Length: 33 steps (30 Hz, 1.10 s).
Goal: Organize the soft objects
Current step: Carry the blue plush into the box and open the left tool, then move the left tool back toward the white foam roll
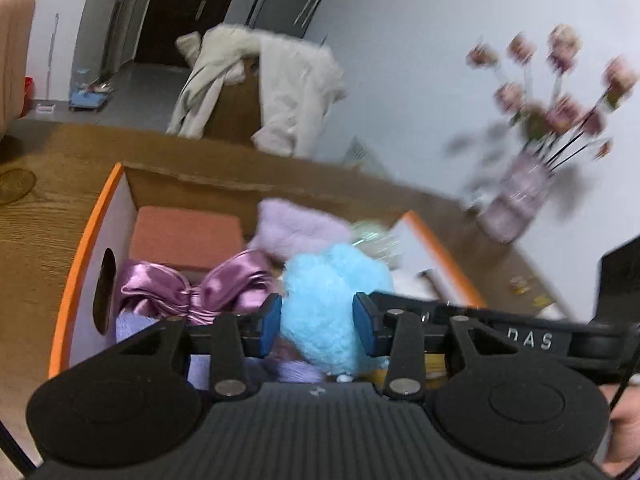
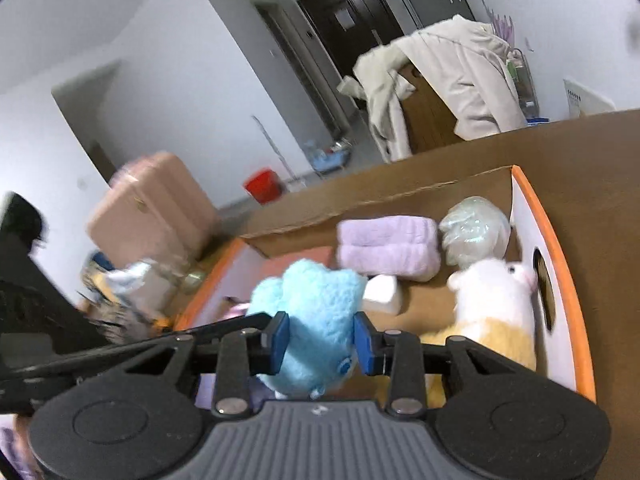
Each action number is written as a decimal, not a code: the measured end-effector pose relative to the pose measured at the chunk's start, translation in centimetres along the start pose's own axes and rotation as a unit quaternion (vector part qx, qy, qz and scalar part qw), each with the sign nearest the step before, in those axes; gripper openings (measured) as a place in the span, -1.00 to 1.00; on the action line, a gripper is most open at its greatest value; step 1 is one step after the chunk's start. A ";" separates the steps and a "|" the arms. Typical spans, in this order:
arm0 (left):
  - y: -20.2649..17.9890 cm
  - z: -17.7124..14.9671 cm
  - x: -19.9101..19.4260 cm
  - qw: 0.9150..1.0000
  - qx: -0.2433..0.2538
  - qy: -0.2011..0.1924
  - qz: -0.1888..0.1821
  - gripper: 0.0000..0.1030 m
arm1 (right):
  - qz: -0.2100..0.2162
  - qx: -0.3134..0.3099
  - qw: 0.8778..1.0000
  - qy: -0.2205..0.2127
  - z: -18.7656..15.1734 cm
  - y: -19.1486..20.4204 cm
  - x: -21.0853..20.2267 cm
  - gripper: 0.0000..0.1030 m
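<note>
Home, draped coats (image 2: 452, 76), suitcase (image 2: 152, 208) (pink)

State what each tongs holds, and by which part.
Both the left tongs and right tongs squeeze the fluffy blue plush toy, pads on opposite sides of its body; the exact part cannot be told.

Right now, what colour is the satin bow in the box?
Shiny purple bow, clearest in the left wrist view.

"What do your tools look like?"
"Your left gripper (image 1: 316, 322) and right gripper (image 2: 320, 342) are black, with blue pads (image 1: 270, 320), silver screws (image 1: 404, 386), and a ribbed grey middle."
</note>
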<state>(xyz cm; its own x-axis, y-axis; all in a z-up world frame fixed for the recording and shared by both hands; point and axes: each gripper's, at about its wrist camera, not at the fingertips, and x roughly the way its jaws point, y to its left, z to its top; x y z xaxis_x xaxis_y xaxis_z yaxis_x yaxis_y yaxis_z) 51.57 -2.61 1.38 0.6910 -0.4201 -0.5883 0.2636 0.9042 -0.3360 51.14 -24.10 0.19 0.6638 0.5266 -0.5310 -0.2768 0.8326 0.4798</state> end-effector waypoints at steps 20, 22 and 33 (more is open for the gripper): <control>-1.6 -0.9 -7.9 0.996 0.080 -0.020 0.031 -0.17 | -0.044 -0.100 0.994 0.014 1.5 4.2 -4.0 -0.17; -2.0 -1.2 -10.8 0.994 0.094 -0.042 0.042 -0.09 | -0.044 -0.111 0.993 -0.004 1.6 4.8 -6.6 -0.05; -4.0 -8.1 -23.9 0.972 0.131 -0.157 0.114 0.49 | -0.071 -0.191 0.973 -0.109 -4.8 8.7 -19.7 0.36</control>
<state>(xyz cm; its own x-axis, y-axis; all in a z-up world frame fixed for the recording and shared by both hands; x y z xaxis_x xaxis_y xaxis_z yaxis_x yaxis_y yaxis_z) 28.52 3.15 10.82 0.9123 -0.1988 -0.3581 0.2129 0.9771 0.0000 32.28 -26.42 11.48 0.8341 0.3879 -0.3922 -0.3827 0.9190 0.0950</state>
